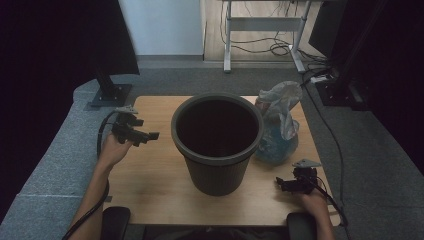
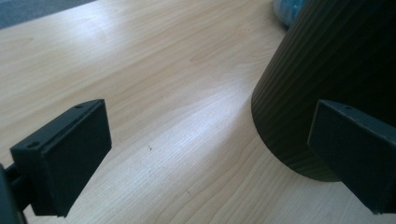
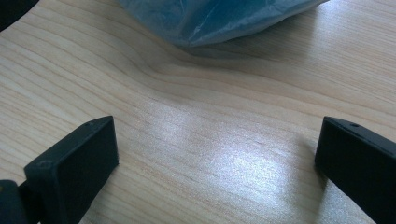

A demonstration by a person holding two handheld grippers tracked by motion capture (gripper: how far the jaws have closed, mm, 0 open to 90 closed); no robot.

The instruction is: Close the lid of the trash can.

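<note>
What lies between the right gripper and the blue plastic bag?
Only bare wooden table: the right gripper view shows the right gripper, jaws open, facing the blue plastic bag.

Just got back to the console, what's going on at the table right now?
A person holds a tool in each hand at a wooden table. A dark ribbed bin stands upright in the middle, with a tied blue plastic bag beside it. The left tool hovers open next to the bin; the right tool is open near the bag. Neither holds anything, and the bag is not yet in the bin.
</note>
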